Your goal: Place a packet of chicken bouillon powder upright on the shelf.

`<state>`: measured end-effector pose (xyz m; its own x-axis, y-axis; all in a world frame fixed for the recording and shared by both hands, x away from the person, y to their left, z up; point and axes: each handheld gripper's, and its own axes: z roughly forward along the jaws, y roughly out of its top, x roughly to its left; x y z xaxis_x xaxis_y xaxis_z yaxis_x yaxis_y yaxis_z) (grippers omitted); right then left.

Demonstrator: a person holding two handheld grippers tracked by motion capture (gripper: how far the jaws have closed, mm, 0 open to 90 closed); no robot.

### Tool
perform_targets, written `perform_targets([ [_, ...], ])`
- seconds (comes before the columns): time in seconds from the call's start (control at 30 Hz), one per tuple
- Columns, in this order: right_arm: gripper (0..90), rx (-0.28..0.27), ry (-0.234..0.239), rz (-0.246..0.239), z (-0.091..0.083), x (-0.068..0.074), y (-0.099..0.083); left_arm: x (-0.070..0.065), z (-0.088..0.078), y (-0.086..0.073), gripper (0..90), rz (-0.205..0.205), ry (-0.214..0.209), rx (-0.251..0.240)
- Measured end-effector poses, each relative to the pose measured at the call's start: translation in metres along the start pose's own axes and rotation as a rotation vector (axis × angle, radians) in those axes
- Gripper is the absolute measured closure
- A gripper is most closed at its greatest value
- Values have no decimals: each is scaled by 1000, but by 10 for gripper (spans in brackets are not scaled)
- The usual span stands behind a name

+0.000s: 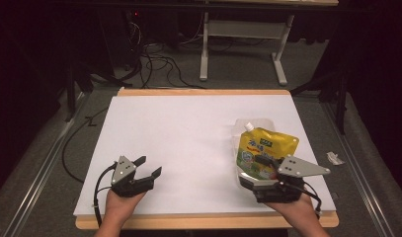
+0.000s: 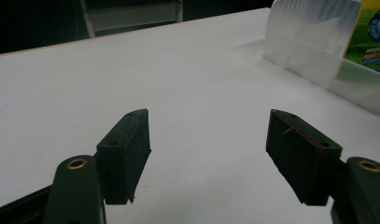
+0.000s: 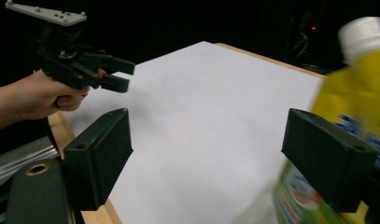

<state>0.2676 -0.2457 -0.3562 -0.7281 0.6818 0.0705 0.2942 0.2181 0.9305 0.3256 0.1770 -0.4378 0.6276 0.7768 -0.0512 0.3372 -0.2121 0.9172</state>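
Right claw (image 3: pixel 204 154) agape, blurred yellow pouch (image 3: pixel 355 84) half cut off beside it

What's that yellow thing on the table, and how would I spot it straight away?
Look at the white table, then its right half, just beyond the right gripper. There a soft refill pouch stands inside a clear plastic holder. Its bright yellow and green print and white screw cap make it the one colourful thing there.

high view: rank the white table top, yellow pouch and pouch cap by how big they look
1. white table top
2. yellow pouch, partly hidden behind the right gripper
3. pouch cap
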Motion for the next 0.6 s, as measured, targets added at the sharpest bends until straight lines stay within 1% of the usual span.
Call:
perform_targets([
  [0.03,164,6,14,-6,7,3,2,1,-1,1,311,6,2,2],
  [0.1,166,22,33,-22,21,8,6,1,-2,2,309,3,1,-6],
  [0.23,163,42,67,-18,51,16,10,2,-3,3,303,9,-5,-15],
  [0.3,161,45,88,-24,69,21,10,3,-2,4,295,12,-14,-11],
  [0.33,161,51,97,-26,75,23,9,4,-1,4,287,11,-24,-6],
  [0.37,161,61,110,-29,85,26,6,5,0,3,268,7,-37,4],
  [0.43,162,72,116,-21,98,30,-1,6,1,2,255,22,-38,13],
  [0.47,162,66,121,-12,103,33,-6,6,1,2,256,28,-37,17],
  [0.5,166,50,125,0,107,34,-13,7,0,2,255,24,-39,15],
  [0.53,177,25,125,29,110,36,-20,7,0,2,254,20,-41,10],
  [0.57,155,55,165,34,114,38,-26,8,0,2,253,15,-44,5],
  [0.6,156,86,165,-3,115,42,-28,7,0,2,249,10,-44,0],
])
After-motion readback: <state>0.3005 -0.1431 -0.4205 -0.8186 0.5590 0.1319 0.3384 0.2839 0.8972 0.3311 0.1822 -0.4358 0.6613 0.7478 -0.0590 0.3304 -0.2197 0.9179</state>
